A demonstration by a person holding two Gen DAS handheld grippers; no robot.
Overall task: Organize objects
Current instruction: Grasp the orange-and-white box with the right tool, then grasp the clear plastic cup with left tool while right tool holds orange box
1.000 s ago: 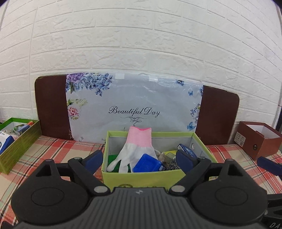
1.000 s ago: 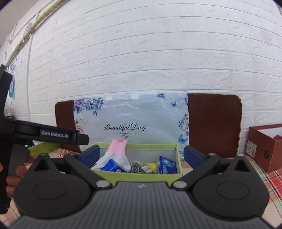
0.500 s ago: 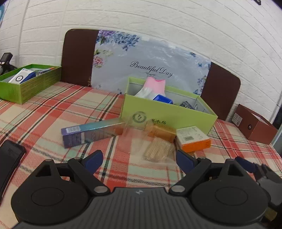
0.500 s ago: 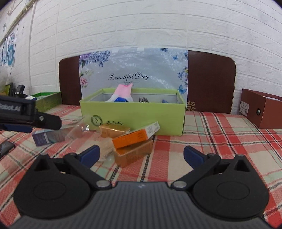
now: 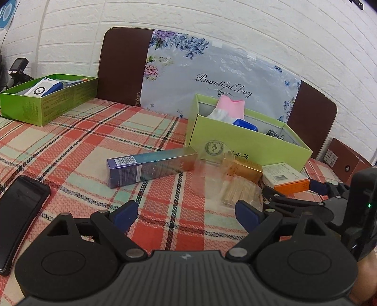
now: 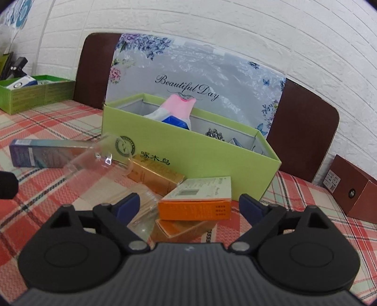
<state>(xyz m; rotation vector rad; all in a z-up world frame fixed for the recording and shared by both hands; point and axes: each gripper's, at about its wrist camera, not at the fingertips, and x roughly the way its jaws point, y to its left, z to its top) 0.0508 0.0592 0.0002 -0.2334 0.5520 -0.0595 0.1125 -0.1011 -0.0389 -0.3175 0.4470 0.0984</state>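
While closing, right tool (image 6: 187,207) around orange box (image 6: 194,209)

Your surroundings, itemised:

- White brick-pattern wall (image 5: 235,28) ahead of you, spanning both views, evenly lit with no hard shadows.
- Blue round sticker (image 5: 6,13) on the wall, far left, cut off by the frame.
- Brown board with rounded corners (image 5: 122,68), leaning upright against the wall along the desk's far edge.
- Floral sheet reading "Beautiful Day" (image 6: 188,77), covering the board's middle and leaving brown showing at both ends.
- Red, green and cream plaid tablecloth (image 5: 70,146), covering the desk up to the board.
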